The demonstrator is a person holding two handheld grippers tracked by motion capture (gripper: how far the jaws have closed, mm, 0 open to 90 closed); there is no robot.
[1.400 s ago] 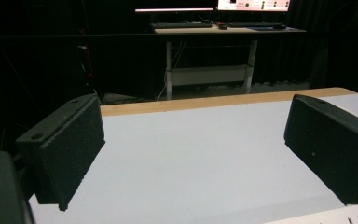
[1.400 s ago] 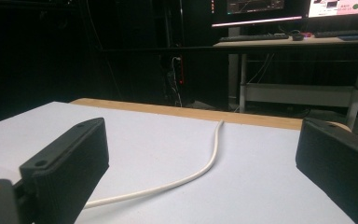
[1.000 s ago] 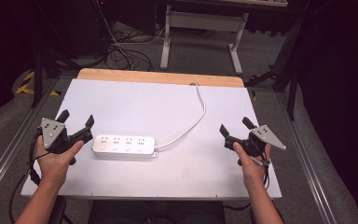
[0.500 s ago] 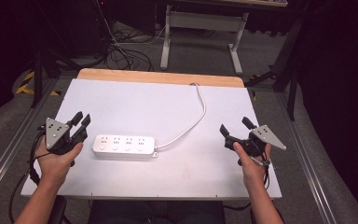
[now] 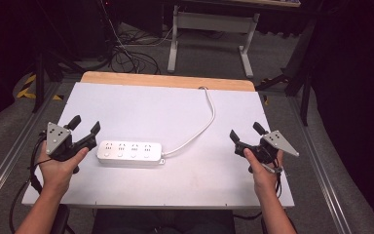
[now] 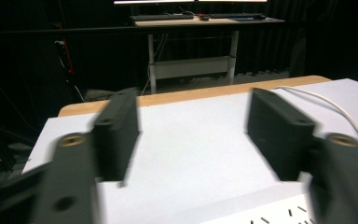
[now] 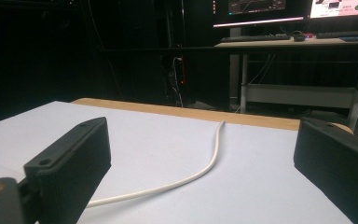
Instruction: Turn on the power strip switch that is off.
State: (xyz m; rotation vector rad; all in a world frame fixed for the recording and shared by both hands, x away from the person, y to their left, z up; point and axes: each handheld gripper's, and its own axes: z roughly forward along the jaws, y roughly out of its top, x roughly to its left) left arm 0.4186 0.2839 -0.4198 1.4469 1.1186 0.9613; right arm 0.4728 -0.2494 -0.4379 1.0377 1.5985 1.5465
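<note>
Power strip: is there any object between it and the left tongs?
Nothing visible stands between them. The left tongs, whose jaws have just been opening and hold nothing, hover beside the left end of the power strip, with bare white table between.

A white power strip (image 5: 130, 153) with small dark socket slots lies on a white table top (image 5: 141, 107), its white cable (image 5: 205, 122) curving toward the pale wooden edge strip (image 5: 168, 80) at the table's far side. Either side of the power strip, black grippers carry grey three-cornered plates dotted with dark holes.
</note>
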